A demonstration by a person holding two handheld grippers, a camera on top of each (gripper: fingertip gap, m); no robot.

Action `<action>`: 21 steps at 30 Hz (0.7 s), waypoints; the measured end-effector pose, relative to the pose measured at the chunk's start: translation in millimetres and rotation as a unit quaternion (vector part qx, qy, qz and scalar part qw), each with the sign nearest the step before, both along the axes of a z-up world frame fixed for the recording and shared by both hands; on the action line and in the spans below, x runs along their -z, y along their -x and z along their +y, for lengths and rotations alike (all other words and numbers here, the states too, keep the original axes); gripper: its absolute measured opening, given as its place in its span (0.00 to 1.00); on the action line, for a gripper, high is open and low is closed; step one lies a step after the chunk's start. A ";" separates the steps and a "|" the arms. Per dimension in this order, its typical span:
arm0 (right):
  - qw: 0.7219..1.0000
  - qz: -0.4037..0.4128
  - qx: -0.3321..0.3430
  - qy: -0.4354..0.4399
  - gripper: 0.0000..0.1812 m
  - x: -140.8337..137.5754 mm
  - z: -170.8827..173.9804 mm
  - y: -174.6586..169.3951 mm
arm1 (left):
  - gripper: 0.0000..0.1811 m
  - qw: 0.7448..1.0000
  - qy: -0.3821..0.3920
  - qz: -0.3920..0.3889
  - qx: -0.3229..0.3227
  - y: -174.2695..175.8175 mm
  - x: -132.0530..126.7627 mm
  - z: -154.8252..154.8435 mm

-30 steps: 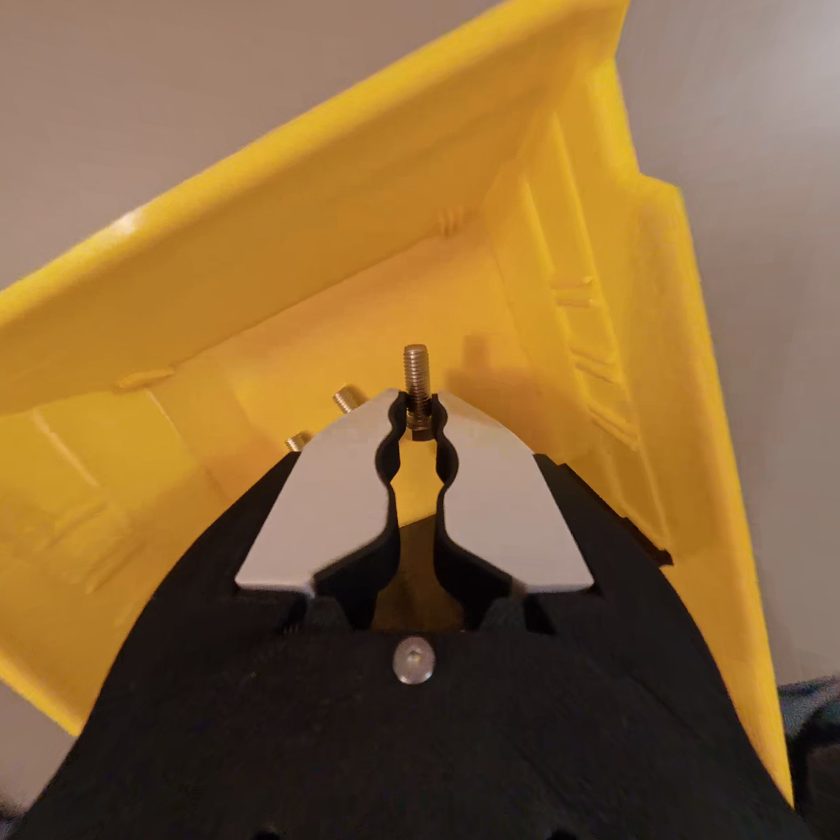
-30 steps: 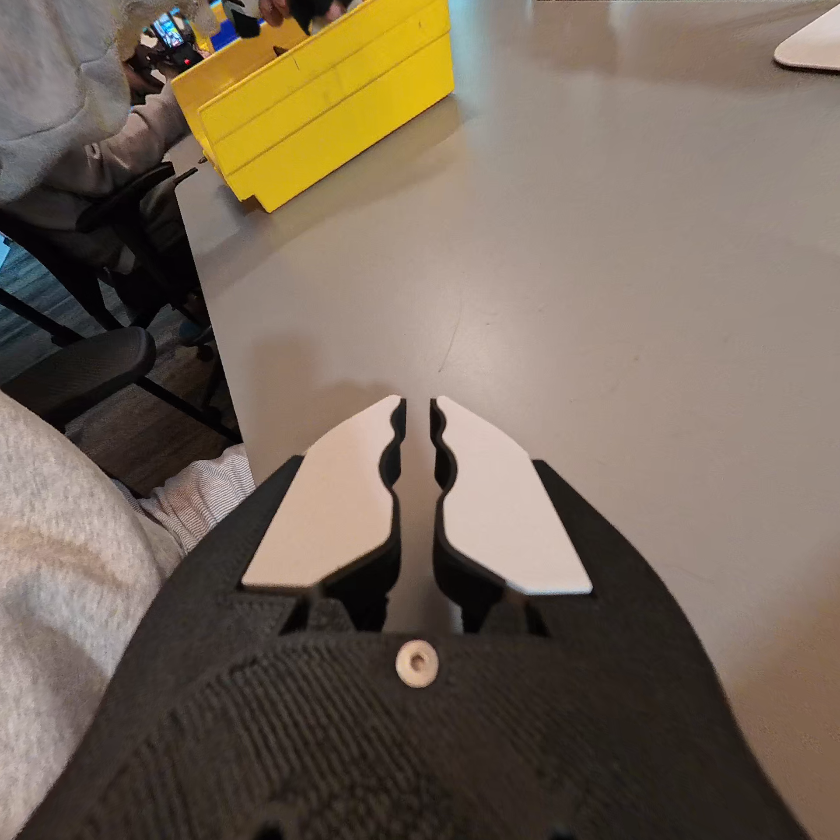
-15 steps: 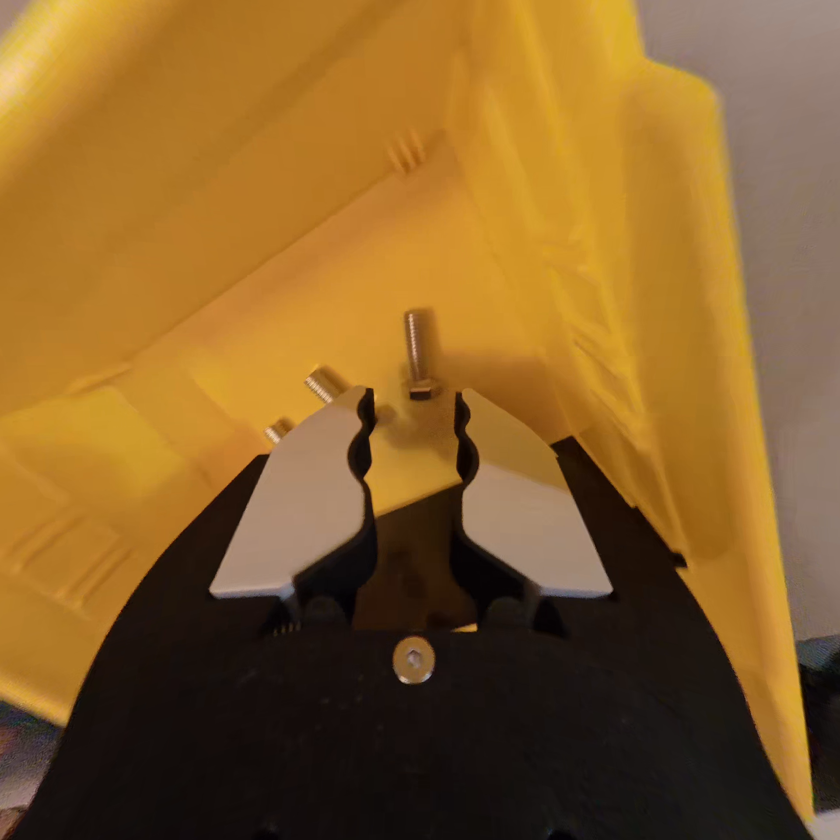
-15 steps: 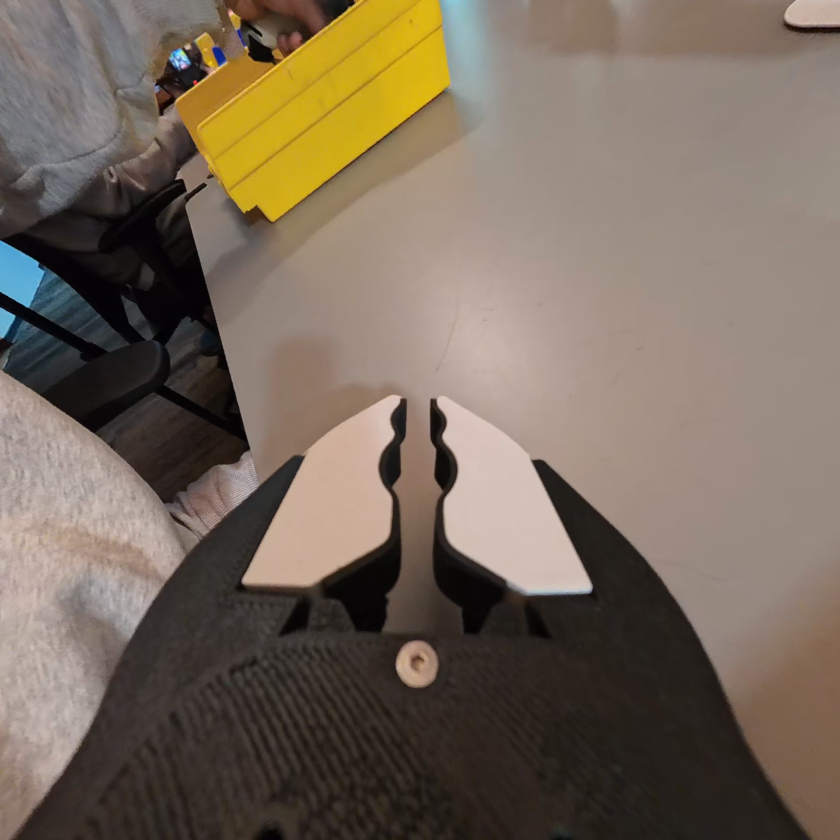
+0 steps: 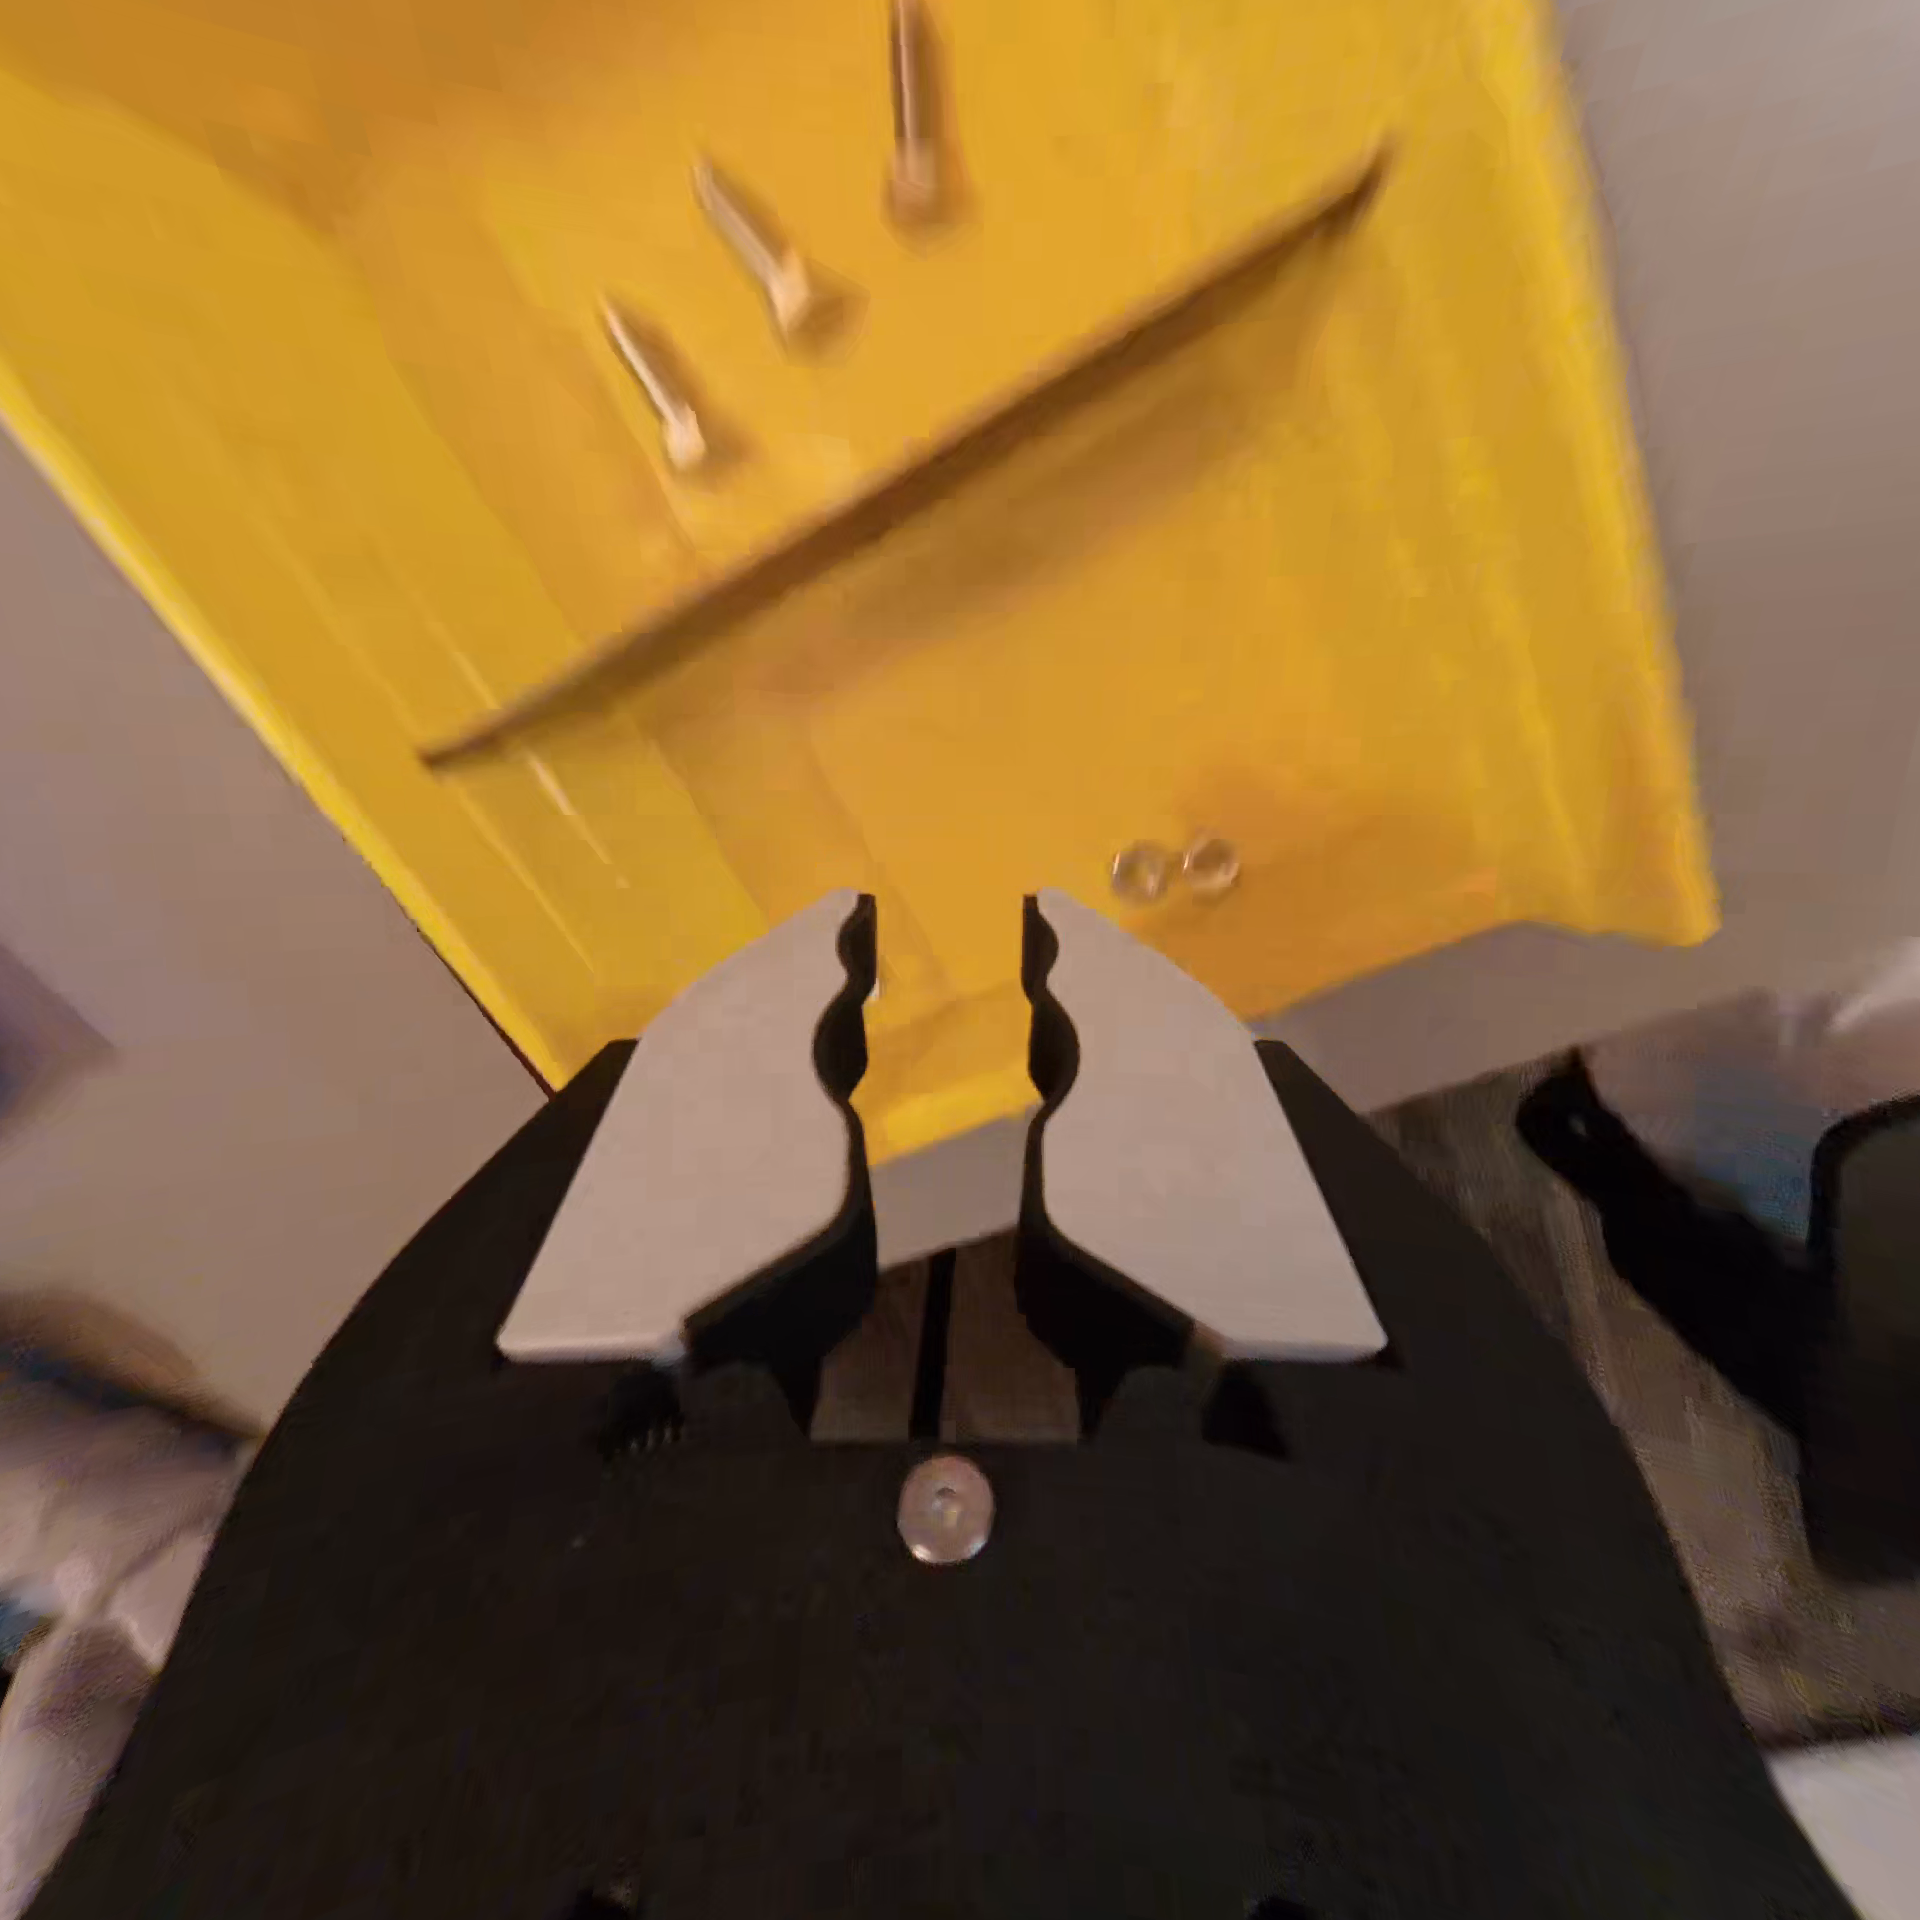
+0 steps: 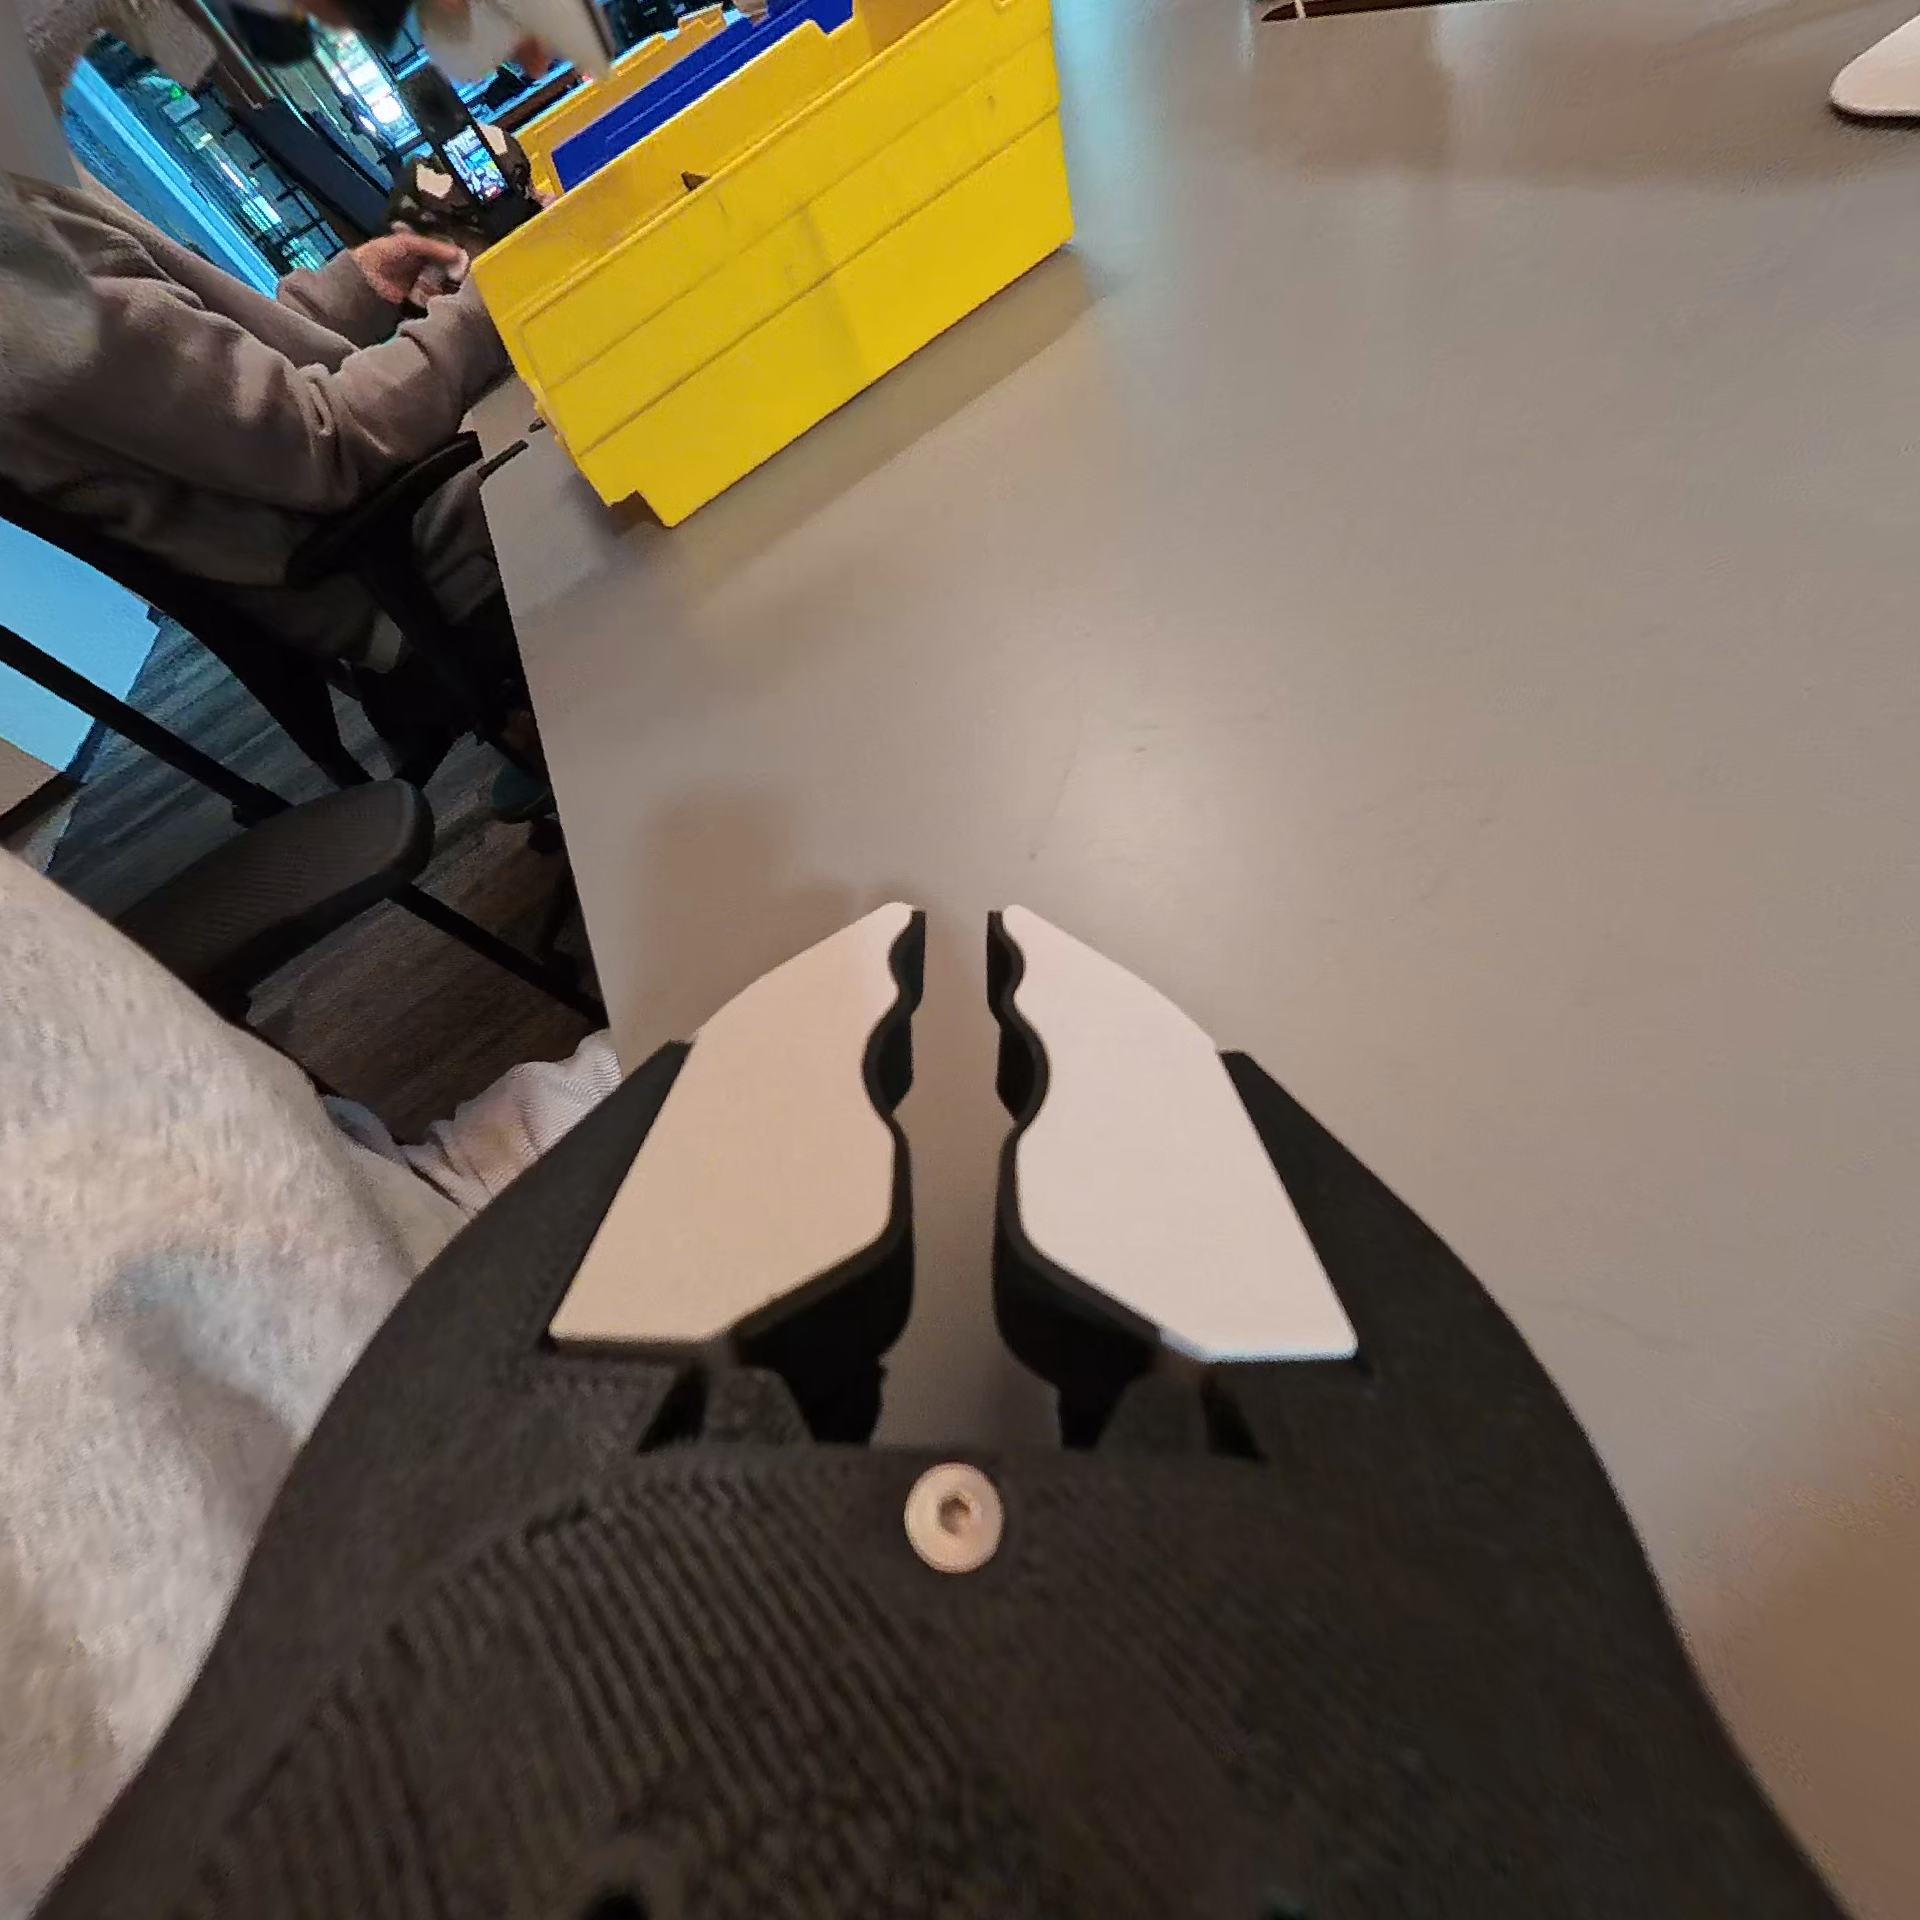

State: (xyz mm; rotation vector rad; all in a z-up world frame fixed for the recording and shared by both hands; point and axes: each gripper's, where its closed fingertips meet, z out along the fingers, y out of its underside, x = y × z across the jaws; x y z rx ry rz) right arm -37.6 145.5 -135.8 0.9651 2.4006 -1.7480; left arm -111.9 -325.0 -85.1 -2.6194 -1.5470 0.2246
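The left view is blurred: three bolts (image 5: 774, 265) at 12 o'clock in the yellow bin (image 5: 1299, 675), one cut off by the top edge, and two nuts (image 5: 1174, 868) at 1 o'clock. The left gripper (image 5: 948, 909) is released and empty above the bin's near compartment. Only the right view shows the bin's outside (image 6: 810, 301) at 11 o'clock; the right gripper (image 6: 954, 920), slightly parted, holds nothing over the grey table (image 6: 1455, 623).
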 end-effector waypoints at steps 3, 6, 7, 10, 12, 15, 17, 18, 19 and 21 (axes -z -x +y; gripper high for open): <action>1.000 -0.004 -0.006 0.003 0.06 0.0 -2.2 -2.4 | 0.15 0.997 0.036 -0.062 -0.028 -20.9 40.1 -22.9; 1.000 -0.004 -0.011 0.005 0.06 -0.6 -4.3 -5.2 | 0.09 0.992 0.039 -0.098 -0.063 -25.3 70.6 -34.8; 1.000 -0.003 -0.011 0.006 0.06 -0.9 -4.8 -6.1 | 0.06 0.990 0.045 -0.111 -0.072 -26.4 77.5 -38.4; 1.000 0.005 -0.012 0.006 0.06 -2.5 -5.5 -7.9 | 0.02 0.986 0.040 -0.141 -0.082 -28.6 86.9 -37.9; 1.000 0.009 -0.012 0.005 0.06 -3.1 -6.1 -8.2 | 0.02 0.985 0.041 -0.141 -0.086 -26.0 86.6 -37.3; 1.000 0.006 -0.014 0.003 0.06 -1.9 -7.5 -8.5 | 0.02 0.985 0.043 -0.143 -0.090 -24.9 83.8 -37.1; 1.000 0.003 -0.015 0.002 0.06 -1.2 -7.8 -8.4 | 0.03 0.983 0.042 -0.155 -0.092 -28.9 83.8 -36.8; 1.000 0.001 -0.016 0.003 0.06 -1.1 -7.8 -8.3 | 0.03 0.982 0.043 -0.161 -0.094 -30.8 84.4 -37.3; 1.000 0.000 -0.016 0.004 0.06 -1.3 -7.6 -8.2 | 0.03 0.981 0.043 -0.166 -0.096 -32.5 85.2 -37.8; 1.000 0.000 -0.015 0.008 0.06 -2.0 -7.1 -7.9 | 0.04 0.980 0.041 -0.164 -0.104 -31.6 86.2 -38.2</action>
